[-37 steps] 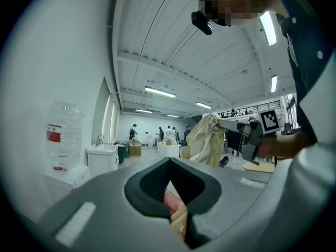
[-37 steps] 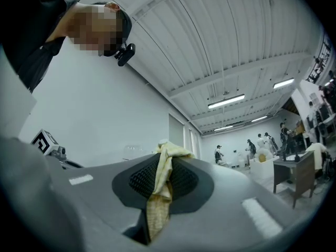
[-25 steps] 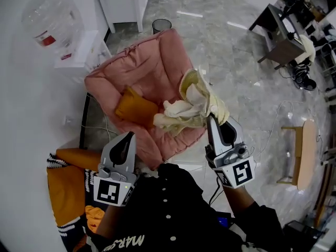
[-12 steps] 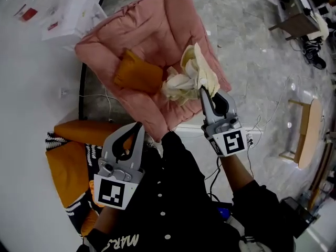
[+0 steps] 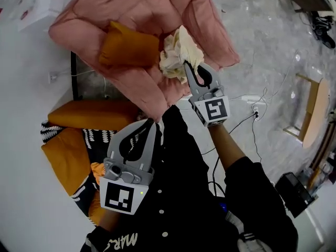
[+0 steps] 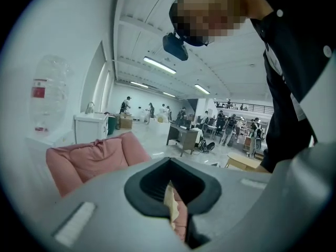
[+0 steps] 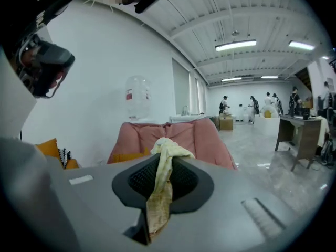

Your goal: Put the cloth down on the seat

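My right gripper (image 5: 185, 65) is clamped tight on the cloth (image 5: 176, 50), with a thin twisted strip pinched between the jaws. The cloth is cream to pale yellow and crumpled in a loose bunch. It sits over the pink armchair (image 5: 157, 7) seat, just beside the orange cushion (image 5: 128, 46). I can't tell if it touches the seat. My left gripper (image 5: 150, 123) is closed and empty, low near my torso.

I see a glossy grey marble floor (image 5: 262, 46), a plain white wall (image 7: 94, 77), and strip lights (image 7: 236, 45) overhead.
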{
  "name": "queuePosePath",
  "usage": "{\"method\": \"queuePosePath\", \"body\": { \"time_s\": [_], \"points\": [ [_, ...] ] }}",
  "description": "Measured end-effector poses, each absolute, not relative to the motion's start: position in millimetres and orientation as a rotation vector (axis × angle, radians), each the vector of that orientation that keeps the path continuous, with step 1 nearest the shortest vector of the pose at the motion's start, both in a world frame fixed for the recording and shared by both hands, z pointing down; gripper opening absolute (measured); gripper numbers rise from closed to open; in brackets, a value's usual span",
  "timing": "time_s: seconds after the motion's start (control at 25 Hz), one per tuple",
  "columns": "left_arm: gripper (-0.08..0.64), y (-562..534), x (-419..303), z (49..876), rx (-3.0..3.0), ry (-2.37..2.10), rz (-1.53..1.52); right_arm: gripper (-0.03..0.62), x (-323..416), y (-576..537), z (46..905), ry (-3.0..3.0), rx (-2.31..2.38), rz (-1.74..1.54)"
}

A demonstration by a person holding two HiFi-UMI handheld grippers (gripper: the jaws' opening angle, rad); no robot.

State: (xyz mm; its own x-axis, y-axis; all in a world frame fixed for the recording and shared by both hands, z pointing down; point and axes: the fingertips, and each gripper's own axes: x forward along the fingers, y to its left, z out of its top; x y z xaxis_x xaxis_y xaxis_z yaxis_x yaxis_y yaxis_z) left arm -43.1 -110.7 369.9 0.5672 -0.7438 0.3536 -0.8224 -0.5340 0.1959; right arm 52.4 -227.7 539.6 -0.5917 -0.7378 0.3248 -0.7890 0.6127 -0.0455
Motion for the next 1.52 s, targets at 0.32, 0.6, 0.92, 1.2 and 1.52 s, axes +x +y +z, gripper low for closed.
{"method": "queuePosePath", "body": {
  "time_s": [0.32, 0.6, 0.92, 1.2, 1.52],
  "points": [
    [0.0, -120.8, -27.8, 402.3, 2.396, -1.242, 0.337, 0.066, 42.7, -230.8, 647.6, -2.417, 1.132, 0.356],
    [0.0, -128.5, -21.1, 440.0, 2.346, -1.223, 0.37, 0.066, 28.0, -237.6, 708.1, -2.384, 1.042, 0.352],
    [0.0, -131.5, -19.6, 461.5, 2.278, -1.225, 0.362, 0.075, 7.3, -244.9, 746.7, -2.344, 0.929, 0.327],
    [0.0, -130.5, -19.5, 459.3, 2.27, -1.24, 0.364, 0.256, 24.8, -229.9, 785.9, -2.157, 0.814, 0.363],
    [0.0, -129.9, -22.1, 443.5, 2.321, -1.248, 0.371, 0.211, 28.7, -221.5, 741.2, -2.234, 0.826, 0.347]
  ]
}}
